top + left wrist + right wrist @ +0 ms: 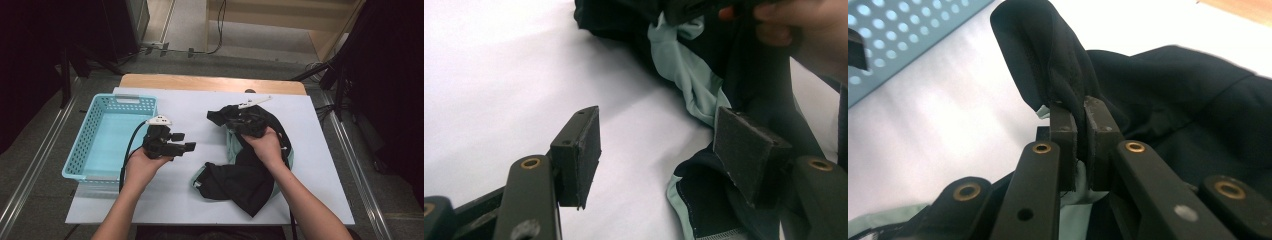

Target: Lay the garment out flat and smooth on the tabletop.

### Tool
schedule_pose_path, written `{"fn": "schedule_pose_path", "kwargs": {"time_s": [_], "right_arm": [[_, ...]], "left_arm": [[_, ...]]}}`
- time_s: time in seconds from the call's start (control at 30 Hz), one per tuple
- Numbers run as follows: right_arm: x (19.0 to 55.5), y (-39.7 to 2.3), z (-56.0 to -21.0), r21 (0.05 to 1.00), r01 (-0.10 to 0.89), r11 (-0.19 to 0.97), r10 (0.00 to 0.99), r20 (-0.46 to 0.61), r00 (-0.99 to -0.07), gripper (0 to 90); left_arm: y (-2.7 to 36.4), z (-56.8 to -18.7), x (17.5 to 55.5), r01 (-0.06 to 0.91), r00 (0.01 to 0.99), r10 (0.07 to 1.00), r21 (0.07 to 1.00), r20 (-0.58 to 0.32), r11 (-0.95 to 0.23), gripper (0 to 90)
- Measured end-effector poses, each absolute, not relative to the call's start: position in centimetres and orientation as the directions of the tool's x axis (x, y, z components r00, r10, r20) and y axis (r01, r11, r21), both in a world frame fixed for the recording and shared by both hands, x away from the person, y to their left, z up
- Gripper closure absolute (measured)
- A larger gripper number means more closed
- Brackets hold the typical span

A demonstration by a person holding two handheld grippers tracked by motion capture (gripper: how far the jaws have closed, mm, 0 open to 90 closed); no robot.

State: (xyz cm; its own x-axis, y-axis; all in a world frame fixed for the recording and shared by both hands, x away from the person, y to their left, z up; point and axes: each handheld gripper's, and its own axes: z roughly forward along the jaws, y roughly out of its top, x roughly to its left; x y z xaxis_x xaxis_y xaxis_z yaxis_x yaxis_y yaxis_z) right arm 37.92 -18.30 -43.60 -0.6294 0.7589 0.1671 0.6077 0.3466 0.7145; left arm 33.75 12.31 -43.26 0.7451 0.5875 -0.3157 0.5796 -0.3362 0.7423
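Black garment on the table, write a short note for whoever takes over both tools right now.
Right tool: shut on a fold of the black garment, which has mint-green lining and lies crumpled on the white table.
Left tool: open, holding nothing, over the table between the garment and the blue basket.
Done: one fold of cloth gripped.
Left: probably take a second grip with the left tool, then fold the garment or move it into the basket, which holds no cloth so far.

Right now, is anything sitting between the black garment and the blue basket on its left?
Only the left hand-held gripper, held open over the white table, lies between the black garment and the blue basket. Nothing rests on the table there. The right hand-held gripper is already shut on a fold of the garment.
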Motion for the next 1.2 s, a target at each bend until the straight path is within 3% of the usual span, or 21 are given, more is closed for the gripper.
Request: {"fn": "schedule_pose_path", "kwargs": {"time_s": [0.37, 1.2], "right_arm": [[37.3, -22.1, -41.0, 0.763, 0.593, 0.258, 0.776, 0.202, -0.598, 82.6], [35.3, -29.7, -40.5, 0.761, 0.632, 0.149, 0.858, 0.219, -0.465, 82.5]], "left_arm": [[12.2, -43.3, 33.9, 0.581, 0.743, 0.589, 0.743, -0.318, -0.332, 36.3], [9.8, -43.5, 35.1, 0.563, 0.776, 0.544, 0.74, -0.32, -0.369, 36.3]]}}
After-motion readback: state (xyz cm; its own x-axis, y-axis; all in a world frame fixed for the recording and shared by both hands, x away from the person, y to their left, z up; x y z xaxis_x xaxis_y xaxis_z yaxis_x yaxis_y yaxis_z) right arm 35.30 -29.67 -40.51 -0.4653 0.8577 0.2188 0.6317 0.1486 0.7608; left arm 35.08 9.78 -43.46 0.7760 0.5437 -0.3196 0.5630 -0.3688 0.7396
